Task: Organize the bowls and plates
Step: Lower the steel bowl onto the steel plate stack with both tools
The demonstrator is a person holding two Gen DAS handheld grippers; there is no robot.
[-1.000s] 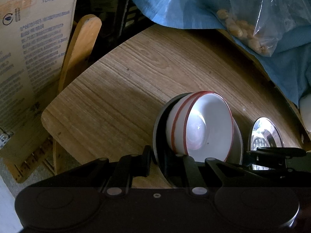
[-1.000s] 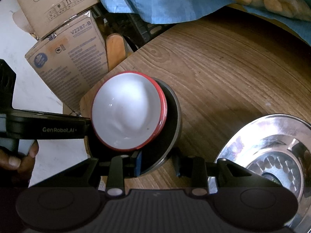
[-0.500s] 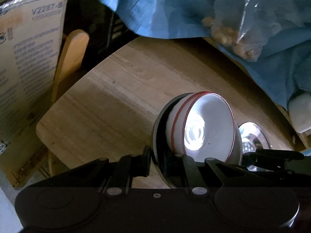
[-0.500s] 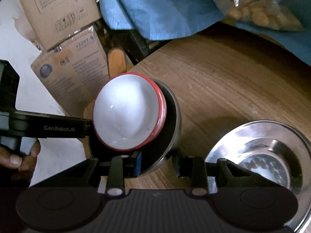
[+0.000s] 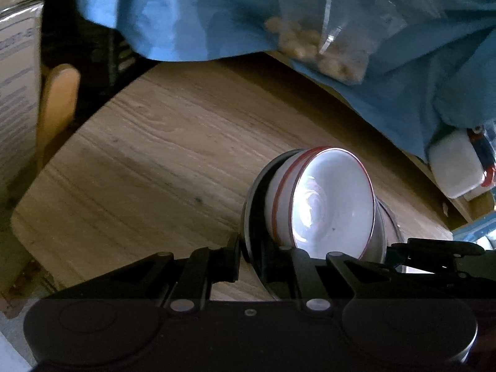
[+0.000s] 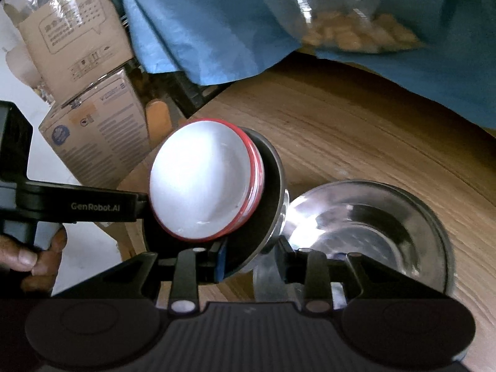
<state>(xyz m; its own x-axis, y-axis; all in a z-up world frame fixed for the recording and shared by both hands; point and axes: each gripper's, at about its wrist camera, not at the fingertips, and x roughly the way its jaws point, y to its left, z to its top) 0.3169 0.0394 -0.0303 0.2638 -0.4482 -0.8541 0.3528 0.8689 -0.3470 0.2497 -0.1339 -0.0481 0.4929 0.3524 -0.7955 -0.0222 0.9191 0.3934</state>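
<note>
I count two red-rimmed white bowls [image 5: 331,201], nested one inside the other, sitting in one dark plate [image 6: 272,192]. I see one steel bowl [image 6: 372,226] near the table's [image 5: 186,142] right edge. Two grippers: my left gripper [image 5: 251,255] and my right gripper [image 6: 249,255], each closed on the plate's rim. One blue cloth [image 6: 217,15] lies along the far edge, with one clear bag of snacks [image 6: 350,31]. I make out two cardboard boxes [image 6: 71,31] past the left corner, and one white container [image 5: 455,167].
</note>
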